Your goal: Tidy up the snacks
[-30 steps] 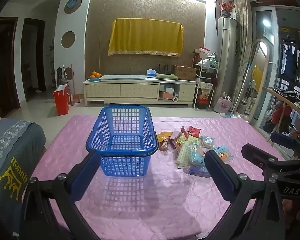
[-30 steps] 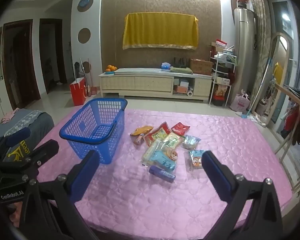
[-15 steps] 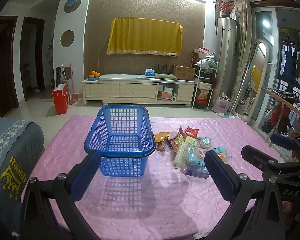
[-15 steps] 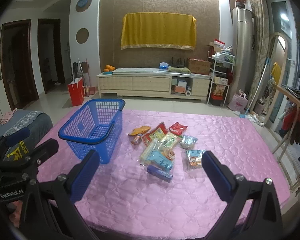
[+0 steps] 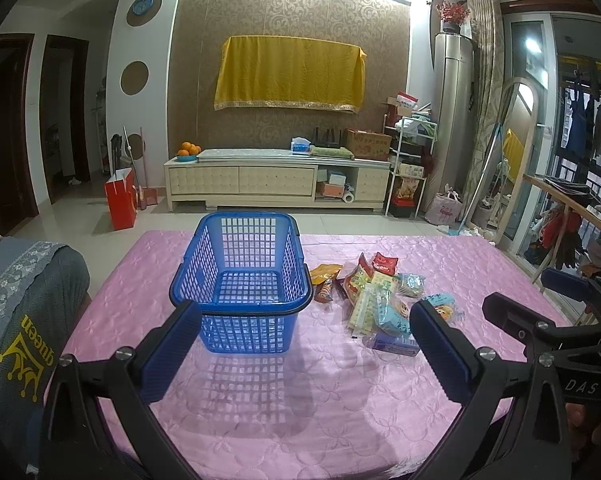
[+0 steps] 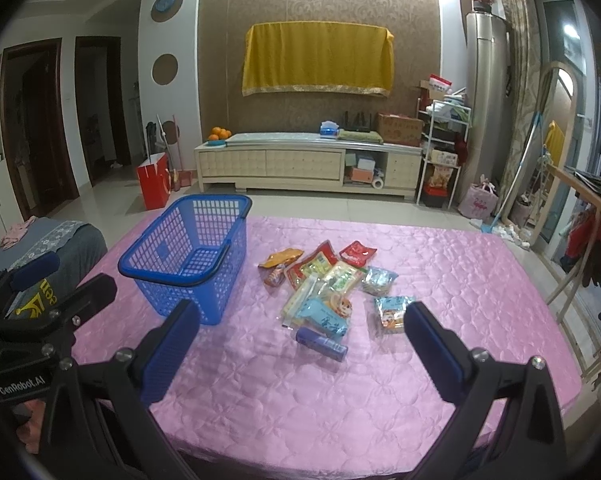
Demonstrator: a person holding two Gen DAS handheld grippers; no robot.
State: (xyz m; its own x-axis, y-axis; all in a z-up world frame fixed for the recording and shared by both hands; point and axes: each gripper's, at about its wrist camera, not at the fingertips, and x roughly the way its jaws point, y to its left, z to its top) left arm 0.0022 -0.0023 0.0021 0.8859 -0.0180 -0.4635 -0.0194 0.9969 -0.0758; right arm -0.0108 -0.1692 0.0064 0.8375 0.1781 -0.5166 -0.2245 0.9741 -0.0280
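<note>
An empty blue plastic basket (image 5: 242,276) (image 6: 188,258) stands on the pink quilted table (image 5: 300,400) (image 6: 440,280). To its right lies a pile of several snack packets (image 5: 380,296) (image 6: 324,284), with a small purple tube (image 6: 321,343) at the near edge and a light-blue packet (image 6: 392,311) apart on the right. My left gripper (image 5: 306,350) is open and empty, in front of the basket. My right gripper (image 6: 302,350) is open and empty, in front of the pile.
A grey cloth-covered seat (image 5: 16,304) stands at the table's left edge. A wooden rail with hung clothes (image 6: 588,224) stands to the right. A TV cabinet (image 6: 308,164) and a red bag (image 6: 153,186) are across the floor behind.
Both grippers have drifted slightly; the basket and the snacks sit a little lower and nearer in both views. Nothing was taken hold of.
</note>
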